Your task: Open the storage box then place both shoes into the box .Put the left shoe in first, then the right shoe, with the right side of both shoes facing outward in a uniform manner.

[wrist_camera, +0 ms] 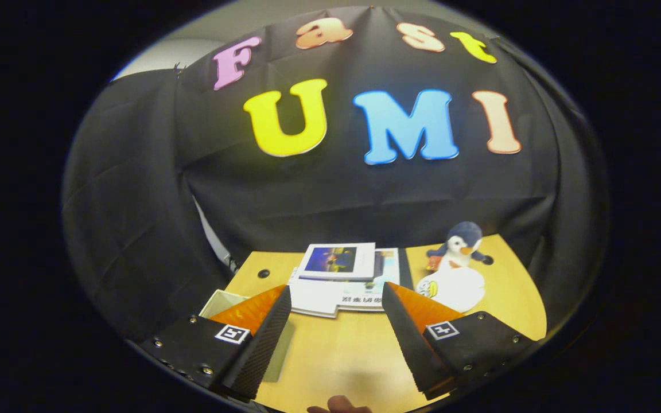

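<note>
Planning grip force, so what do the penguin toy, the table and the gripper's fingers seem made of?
Penguin toy: soft plush, fuzzy, rounded outline. Table: likely wood laminate, smooth yellowish sheen. Fingers: black, finely ribbed pads, probably rubber, on orange plastic-looking backing; the gripper is open, holding nothing.

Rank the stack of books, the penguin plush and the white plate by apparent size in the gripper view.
1. Stack of books, beyond the open gripper.
2. White plate and penguin plush: look alike, so unranked; the right jaw overlaps the plate.

Wooden table (353, 350) carries stack of books (345, 281) at far edge, plush penguin (459, 244) beside stack, white shoe (454, 287) in front of penguin, pale box (221, 301) near left finger.
</note>
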Tool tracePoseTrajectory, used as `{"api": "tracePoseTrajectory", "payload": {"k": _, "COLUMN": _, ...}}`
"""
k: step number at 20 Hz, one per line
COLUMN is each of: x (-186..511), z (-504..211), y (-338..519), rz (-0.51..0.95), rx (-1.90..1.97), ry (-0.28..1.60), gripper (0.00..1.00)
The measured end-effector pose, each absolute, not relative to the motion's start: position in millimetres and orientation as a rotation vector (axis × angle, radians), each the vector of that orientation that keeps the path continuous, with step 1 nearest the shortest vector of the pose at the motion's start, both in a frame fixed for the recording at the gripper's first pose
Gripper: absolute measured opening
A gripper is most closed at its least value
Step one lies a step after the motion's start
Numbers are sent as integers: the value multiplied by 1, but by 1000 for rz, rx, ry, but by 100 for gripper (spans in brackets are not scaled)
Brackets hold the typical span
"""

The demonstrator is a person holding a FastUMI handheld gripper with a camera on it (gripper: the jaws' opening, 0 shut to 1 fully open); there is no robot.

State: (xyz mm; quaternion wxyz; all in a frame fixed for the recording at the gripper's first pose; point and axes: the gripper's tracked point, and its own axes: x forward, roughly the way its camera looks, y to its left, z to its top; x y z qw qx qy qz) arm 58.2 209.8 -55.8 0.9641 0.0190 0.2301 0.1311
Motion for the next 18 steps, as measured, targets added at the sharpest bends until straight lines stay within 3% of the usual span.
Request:
{"api": "tracePoseTrajectory", "payload": {"k": 8, "x": 54, "z": 24, "y": 97, "rz": 145, "rx": 50, "ry": 129, "gripper": 96}}
{"api": "tracePoseTrajectory", "payload": {"k": 18, "x": 59, "z": 41, "y": 44, "rz": 188, "rx": -24, "ry": 17, "gripper": 96}}
